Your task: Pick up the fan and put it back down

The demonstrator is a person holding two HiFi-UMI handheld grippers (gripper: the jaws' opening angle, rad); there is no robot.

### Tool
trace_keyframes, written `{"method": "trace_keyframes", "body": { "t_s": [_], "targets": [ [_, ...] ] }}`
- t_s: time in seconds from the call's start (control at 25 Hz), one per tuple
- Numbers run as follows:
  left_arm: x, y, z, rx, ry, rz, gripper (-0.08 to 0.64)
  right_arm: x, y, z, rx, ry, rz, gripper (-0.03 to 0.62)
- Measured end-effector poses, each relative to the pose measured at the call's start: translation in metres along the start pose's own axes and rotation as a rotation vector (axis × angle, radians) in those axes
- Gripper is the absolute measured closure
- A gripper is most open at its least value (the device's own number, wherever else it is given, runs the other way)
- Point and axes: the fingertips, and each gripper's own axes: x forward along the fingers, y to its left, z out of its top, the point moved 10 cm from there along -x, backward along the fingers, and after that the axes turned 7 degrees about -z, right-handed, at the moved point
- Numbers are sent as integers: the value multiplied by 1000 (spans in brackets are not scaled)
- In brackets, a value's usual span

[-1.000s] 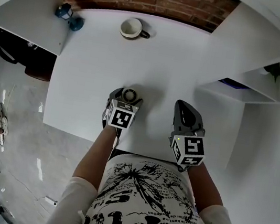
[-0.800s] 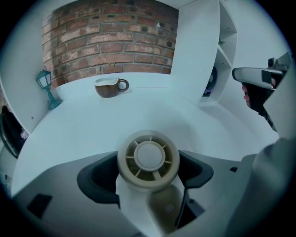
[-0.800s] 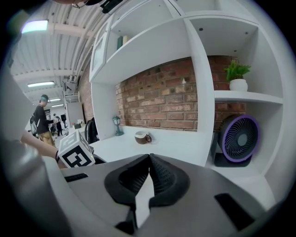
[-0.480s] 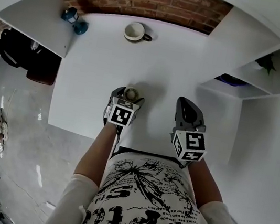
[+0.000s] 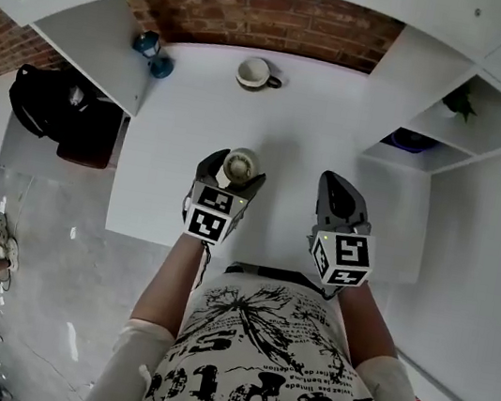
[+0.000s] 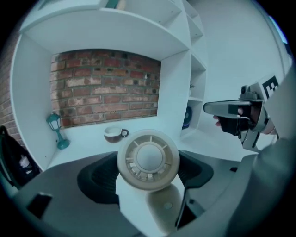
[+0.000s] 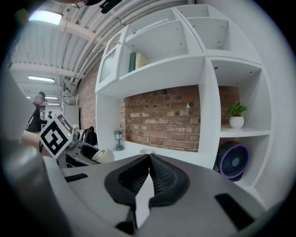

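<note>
Basically small cream fan (image 6: 148,159) w/ round ribbed grille.

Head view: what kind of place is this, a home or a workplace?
Probably a staged desk corner inside a larger workplace hall: a white table with built-in white shelves against a brick wall, and industrial ceiling lights beyond.

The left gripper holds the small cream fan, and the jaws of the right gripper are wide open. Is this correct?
Not quite. The right gripper is shut and empty, as the right gripper view shows. The left gripper does hold the fan.
</note>
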Motion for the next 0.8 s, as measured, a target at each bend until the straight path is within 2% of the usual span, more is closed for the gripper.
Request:
{"method": "trace_keyframes", "body": {
  "t_s": [0.4,0.72,0.8],
  "targets": [
    [-108,-6,41,132,-274,-16,175,-47,44,40,-61,-150,-33,577],
    [-184,-12,49,181,-506,-11,175,-74,67,56,-77,-223,-29,577],
    [-196,-11,47,185,-540,-11,175,-79,70,59,-78,-237,-28,577]
  ]
}}
